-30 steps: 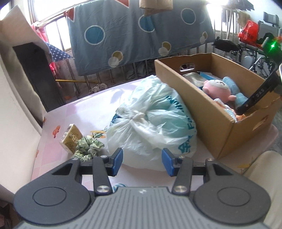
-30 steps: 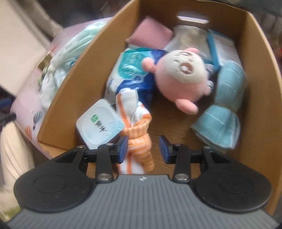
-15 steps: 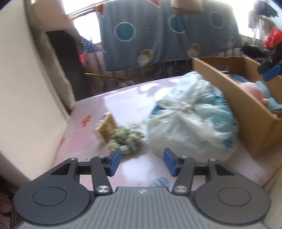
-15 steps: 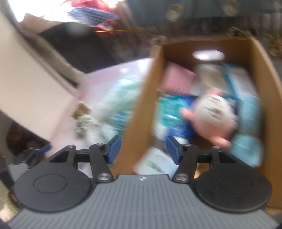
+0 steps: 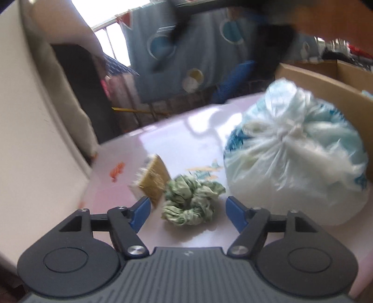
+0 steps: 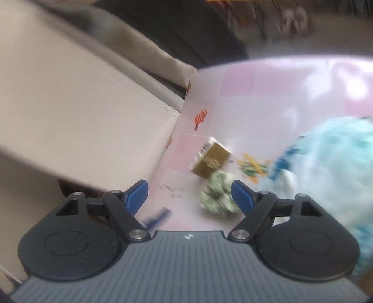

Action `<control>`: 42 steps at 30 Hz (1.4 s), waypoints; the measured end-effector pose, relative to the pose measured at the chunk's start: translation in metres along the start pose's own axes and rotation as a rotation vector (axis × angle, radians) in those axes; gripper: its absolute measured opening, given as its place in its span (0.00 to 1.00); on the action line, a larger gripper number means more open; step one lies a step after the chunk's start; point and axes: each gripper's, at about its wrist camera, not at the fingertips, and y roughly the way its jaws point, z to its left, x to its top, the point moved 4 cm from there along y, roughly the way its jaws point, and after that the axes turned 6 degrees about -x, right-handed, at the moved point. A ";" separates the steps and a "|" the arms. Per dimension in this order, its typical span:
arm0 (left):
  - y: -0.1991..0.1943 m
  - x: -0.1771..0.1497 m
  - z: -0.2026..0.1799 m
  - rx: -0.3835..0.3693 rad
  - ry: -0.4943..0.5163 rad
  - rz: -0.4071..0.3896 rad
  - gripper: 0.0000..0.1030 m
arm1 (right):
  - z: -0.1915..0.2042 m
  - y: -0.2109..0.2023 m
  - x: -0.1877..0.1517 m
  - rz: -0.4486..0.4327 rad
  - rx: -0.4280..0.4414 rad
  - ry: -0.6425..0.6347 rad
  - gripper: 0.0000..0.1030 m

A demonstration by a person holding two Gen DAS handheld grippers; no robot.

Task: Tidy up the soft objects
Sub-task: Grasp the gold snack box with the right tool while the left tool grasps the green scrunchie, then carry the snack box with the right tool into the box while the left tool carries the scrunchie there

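Observation:
A green patterned scrunchie lies on the pink table, just ahead of my left gripper. Its jaws are opening, and the scrunchie sits ahead of the gap, untouched. A tied pale-blue plastic bag rests to the right, against the cardboard box. A small gold box lies left of the scrunchie. In the right wrist view, my right gripper is opening above the table, nothing between its fingers. The scrunchie sits by its right finger, the gold box beyond, the bag at right.
A beige cushioned seat flanks the table's left edge. A blue patterned sheet hangs on a railing behind. The blurred right gripper and a forearm cross the top of the left wrist view. A blurred blue fingertip shows low in the right wrist view.
My right gripper left the cardboard box, swung left over the table and opened wide. My left gripper dropped closer to the scrunchie and widened its jaws.

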 end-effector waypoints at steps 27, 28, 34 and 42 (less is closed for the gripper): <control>0.017 -0.008 0.011 -0.026 -0.063 -0.017 0.18 | -0.018 0.107 0.020 0.042 -0.036 0.281 0.37; 0.011 -0.007 0.010 -0.024 -0.061 -0.024 0.18 | -0.016 0.092 0.019 0.019 -0.013 0.279 0.37; -0.017 -0.004 0.006 -0.018 -0.082 -0.050 0.18 | -0.025 -0.049 -0.004 -0.182 0.080 0.257 0.37; -0.047 0.006 0.009 -0.033 -0.163 -0.079 0.18 | -0.112 -0.254 -0.107 -0.415 -0.116 0.333 0.37</control>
